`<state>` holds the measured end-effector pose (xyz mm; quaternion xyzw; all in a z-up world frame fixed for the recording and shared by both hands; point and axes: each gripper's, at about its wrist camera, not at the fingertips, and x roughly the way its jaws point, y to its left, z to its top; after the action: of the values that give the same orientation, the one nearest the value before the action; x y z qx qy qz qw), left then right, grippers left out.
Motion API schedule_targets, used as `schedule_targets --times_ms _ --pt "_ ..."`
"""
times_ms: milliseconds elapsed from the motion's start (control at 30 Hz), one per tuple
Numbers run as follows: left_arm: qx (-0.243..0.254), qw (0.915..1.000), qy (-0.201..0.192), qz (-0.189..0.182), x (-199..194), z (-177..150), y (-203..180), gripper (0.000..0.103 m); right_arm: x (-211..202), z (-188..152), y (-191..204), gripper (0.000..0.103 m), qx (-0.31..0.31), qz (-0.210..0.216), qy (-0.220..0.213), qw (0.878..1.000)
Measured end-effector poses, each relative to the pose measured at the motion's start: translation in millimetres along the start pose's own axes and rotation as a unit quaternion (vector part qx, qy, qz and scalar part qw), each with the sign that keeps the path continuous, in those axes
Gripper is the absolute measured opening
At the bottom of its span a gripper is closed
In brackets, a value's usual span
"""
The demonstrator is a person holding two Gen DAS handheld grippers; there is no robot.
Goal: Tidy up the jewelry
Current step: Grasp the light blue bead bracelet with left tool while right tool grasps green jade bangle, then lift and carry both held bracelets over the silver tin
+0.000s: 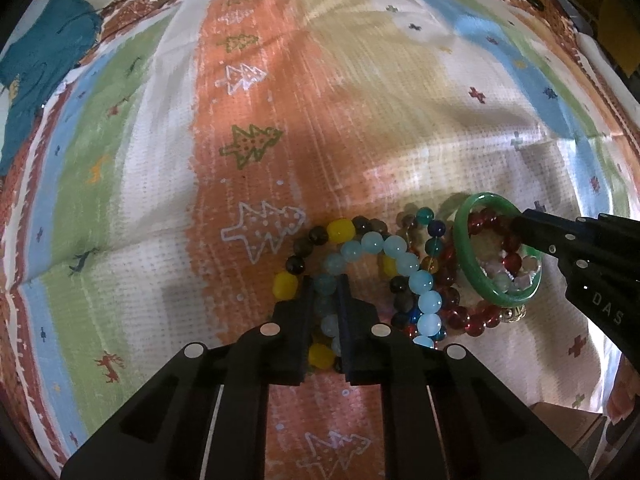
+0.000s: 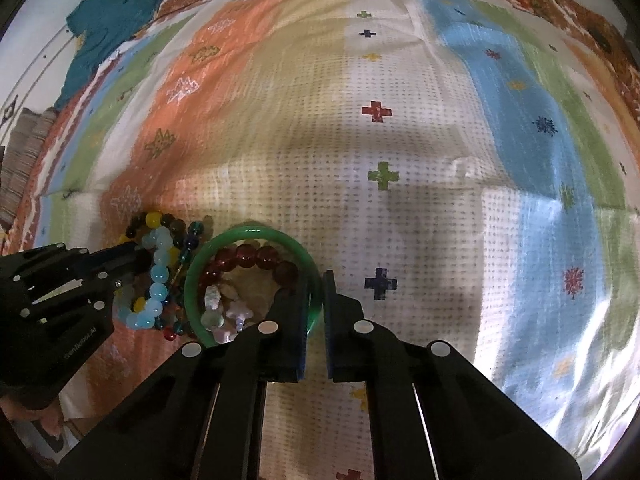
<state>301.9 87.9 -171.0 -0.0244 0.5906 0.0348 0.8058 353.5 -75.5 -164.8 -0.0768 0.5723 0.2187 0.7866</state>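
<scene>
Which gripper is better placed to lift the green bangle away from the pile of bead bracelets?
Right. The right gripper is shut on the green bangle rim; the left gripper is shut on the light blue bead bracelet.

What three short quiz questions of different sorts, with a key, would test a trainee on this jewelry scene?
1. True or false: the right gripper is shut on the green bangle.
2. Which bracelet is the left gripper shut on? A red beads; B light blue bead bracelet; C green bangle.
3. Fill in: the jewelry lies on a patterned ____.

Key: 1 true; 2 B; 3 cloth.
</scene>
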Motion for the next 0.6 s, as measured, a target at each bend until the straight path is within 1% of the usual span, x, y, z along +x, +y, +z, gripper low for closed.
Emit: schedule_targets --times_ms 200,367,600 --pt "-0.011 0.9997 -0.023 -0.005 -27 3 2 0.011 -24 -1 5 0.008 -0.011 -0.015 -0.026 0.999" --pt "-0.005 0.9992 -0.036 -0.015 -49 -4 -8 0.011 -47 -4 9 0.008 -0.02 -0.025 -0.049 0.998" --pt "0.001 0.9978 -0.058 -0.032 -75 -5 -12 0.011 -69 -14 8 0.008 -0.021 -0.029 -0.065 0.997"
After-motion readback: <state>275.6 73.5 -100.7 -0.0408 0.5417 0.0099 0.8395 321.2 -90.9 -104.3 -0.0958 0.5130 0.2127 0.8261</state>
